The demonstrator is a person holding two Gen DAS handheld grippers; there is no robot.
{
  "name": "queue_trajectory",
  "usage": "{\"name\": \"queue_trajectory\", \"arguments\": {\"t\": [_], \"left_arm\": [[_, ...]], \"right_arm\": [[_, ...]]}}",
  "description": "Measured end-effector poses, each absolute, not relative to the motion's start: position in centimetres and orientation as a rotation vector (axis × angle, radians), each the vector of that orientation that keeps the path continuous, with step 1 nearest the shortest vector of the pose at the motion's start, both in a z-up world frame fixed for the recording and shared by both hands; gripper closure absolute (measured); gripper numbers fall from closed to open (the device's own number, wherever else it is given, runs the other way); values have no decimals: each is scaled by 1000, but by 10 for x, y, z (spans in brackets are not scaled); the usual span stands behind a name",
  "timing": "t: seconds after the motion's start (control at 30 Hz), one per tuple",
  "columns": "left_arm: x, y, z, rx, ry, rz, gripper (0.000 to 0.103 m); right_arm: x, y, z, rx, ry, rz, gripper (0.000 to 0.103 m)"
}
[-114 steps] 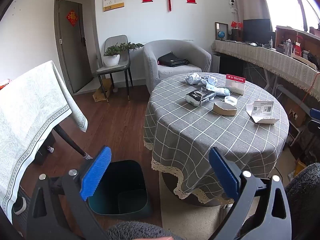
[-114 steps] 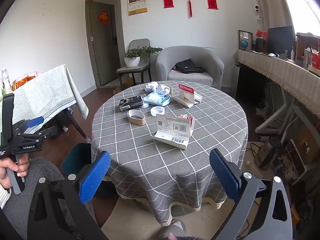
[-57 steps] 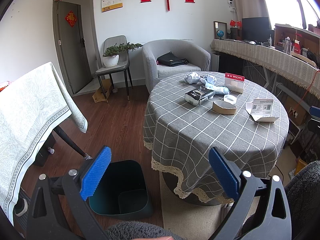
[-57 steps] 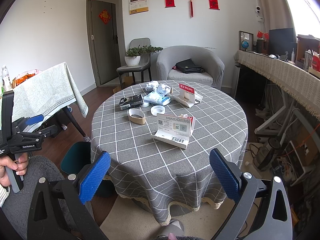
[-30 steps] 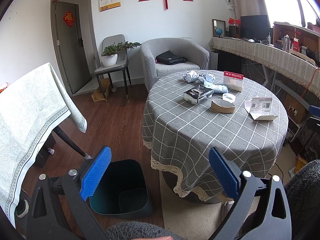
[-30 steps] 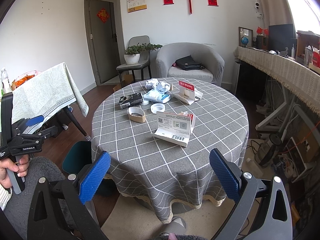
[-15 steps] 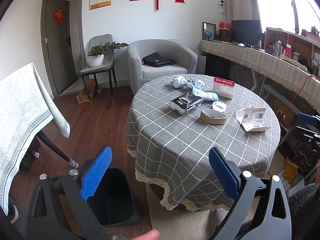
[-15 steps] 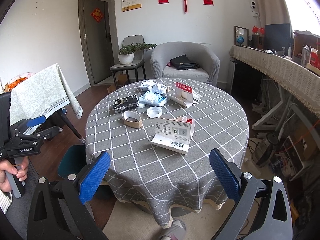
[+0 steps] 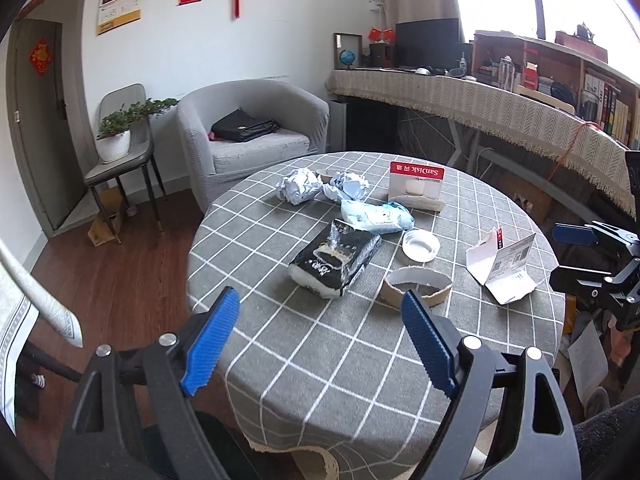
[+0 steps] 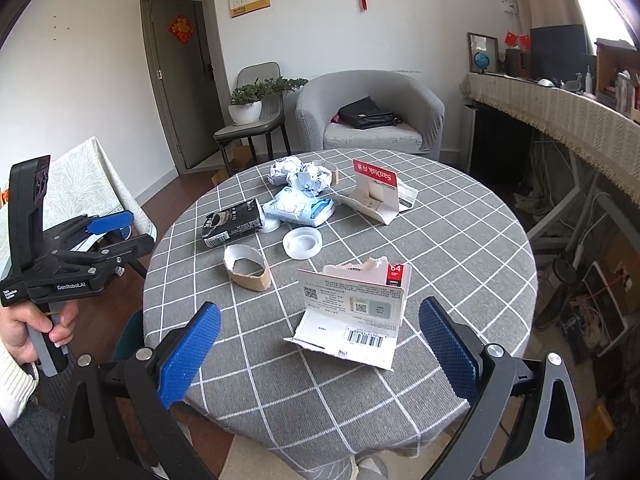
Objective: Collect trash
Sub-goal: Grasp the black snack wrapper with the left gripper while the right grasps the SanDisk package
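Note:
Trash lies on a round table with a grey checked cloth (image 9: 320, 364): a black packet (image 9: 336, 260), a cardboard ring (image 9: 418, 286), a white lid (image 9: 421, 244), a blue-white wipes pack (image 9: 376, 216), two crumpled paper balls (image 9: 300, 186) and a torn white card pack (image 10: 352, 312). My left gripper (image 9: 318, 296) hovers over the table's near left edge, short of the black packet. Its jaws are closing with nothing between them. My right gripper (image 10: 320, 306) stands open in front of the torn card pack, not touching it.
A red-topped card stand (image 10: 376, 192) sits at the table's far side. A dark teal bin (image 10: 124, 344) stands on the wood floor by the table's left edge. A grey armchair (image 9: 256, 136), a chair with a plant (image 9: 116, 148) and a long covered desk (image 9: 500, 112) are behind.
Both grippers have moved in toward the table. The left view has swung right, off the bin and onto the trash, and its jaws have narrowed a little.

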State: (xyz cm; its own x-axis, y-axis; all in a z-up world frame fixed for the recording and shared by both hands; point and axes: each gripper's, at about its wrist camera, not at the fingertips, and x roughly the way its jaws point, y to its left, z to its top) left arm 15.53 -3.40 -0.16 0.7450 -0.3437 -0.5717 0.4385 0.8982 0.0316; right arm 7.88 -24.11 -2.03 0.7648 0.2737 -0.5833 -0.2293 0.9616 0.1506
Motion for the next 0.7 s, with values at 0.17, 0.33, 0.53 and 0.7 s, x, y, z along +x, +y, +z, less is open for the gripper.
{"name": "queue_trajectory", "arguments": {"t": [0.17,0.33,0.53,0.7], "left_arm": [[191,-42,-8,179,609,-517,17],[216,-63,-24,271,631,-579,17],[241,-65,-34,223,663,-638,17],[251,-72,-41,224,707,-689,33]], "right_arm": [[98,-242,-26,109,635,248,3],[105,-239,-33,95,631,211,3],[100,-235,-33,37,611,145,3],[100,-234,-35,26,611,131,3]]}}
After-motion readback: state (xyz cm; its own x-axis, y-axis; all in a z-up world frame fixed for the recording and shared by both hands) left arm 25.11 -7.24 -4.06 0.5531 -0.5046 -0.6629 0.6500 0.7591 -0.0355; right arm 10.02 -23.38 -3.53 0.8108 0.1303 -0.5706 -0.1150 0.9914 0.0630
